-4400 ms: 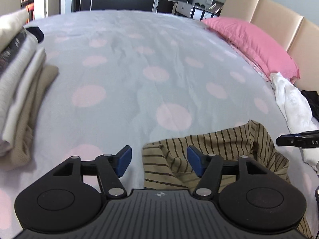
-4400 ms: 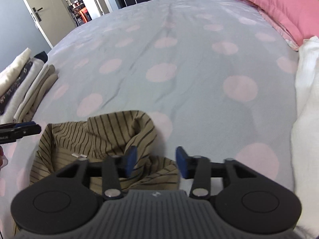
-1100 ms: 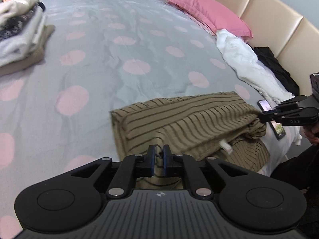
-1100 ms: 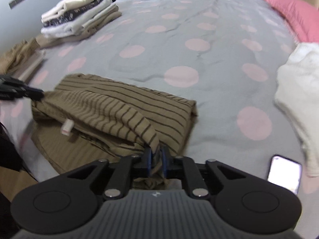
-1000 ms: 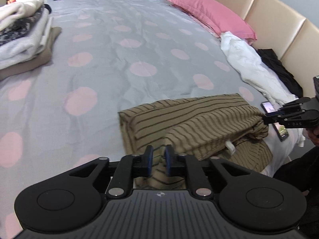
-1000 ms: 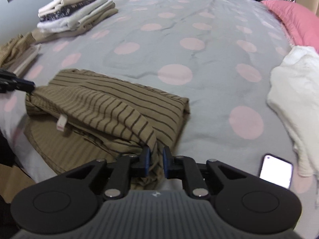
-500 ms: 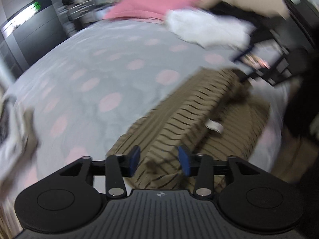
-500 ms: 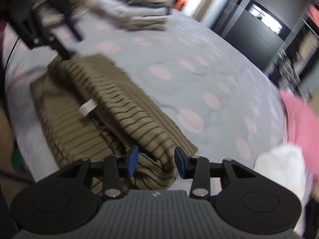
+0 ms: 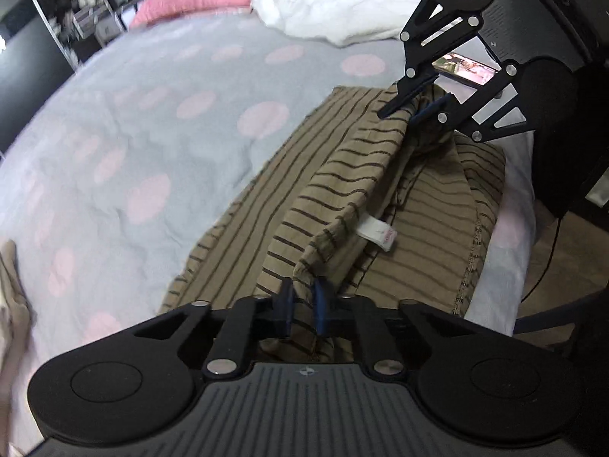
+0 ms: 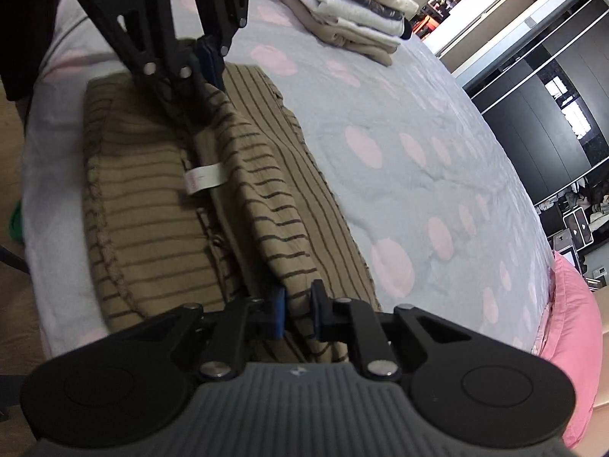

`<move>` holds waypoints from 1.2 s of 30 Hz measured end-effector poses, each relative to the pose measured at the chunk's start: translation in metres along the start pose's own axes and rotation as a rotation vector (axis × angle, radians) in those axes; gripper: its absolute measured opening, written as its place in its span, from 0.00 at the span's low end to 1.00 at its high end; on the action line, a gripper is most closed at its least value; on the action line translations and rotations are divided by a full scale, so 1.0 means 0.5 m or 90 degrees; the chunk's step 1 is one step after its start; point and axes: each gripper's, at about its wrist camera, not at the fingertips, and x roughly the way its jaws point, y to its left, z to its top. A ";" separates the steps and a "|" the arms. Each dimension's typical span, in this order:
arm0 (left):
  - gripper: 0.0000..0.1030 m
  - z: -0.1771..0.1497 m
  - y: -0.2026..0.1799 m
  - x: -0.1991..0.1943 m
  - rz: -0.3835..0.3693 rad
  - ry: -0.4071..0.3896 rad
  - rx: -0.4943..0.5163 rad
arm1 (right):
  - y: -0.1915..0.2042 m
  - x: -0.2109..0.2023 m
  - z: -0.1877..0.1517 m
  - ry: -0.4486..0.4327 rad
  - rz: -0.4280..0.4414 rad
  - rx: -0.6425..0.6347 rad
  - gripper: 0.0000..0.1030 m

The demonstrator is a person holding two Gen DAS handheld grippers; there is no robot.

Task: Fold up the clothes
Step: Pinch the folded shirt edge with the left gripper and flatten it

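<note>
now both grippers are pinching the striped brown shirt (image 9: 342, 175) at opposite ends of the same raised ridge of cloth, on the near edge of the bed (image 9: 160, 122). the left gripper (image 9: 303, 306) is clenching a bunched fold between its blue pads, its jaws having just been closing onto it, and the right gripper (image 10: 298, 306) is likewise gripping a thick roll of the fabric, its jaws having just been closing too. each one is showing at the far end of the other's view, biting the same ridge.

judging from this, the step in hand is carrying that doubled edge over to make the next fold. doing it well probably means lifting both ends together and level, keeping the ridge lightly taut so the lower layers are not dragging, and laying it flat so the white care label (image 9: 377, 233) is ending up inside. the phone (image 9: 464, 68) beside the shirt and the bed's edge are the things to be avoiding. a stack of folded clothes (image 10: 354, 3) is waiting farther off.
</note>
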 end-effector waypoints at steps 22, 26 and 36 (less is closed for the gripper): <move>0.02 -0.084 -0.089 -0.001 -0.014 0.062 -0.005 | 0.093 -0.031 -0.066 0.040 0.115 0.039 0.12; 0.09 -0.083 -0.080 -0.043 -0.013 0.029 -0.028 | 0.079 -0.087 -0.078 -0.015 0.099 0.083 0.30; 0.19 -0.064 -0.002 -0.090 0.021 -0.014 -0.115 | 0.025 -0.128 -0.087 -0.049 0.049 0.113 0.30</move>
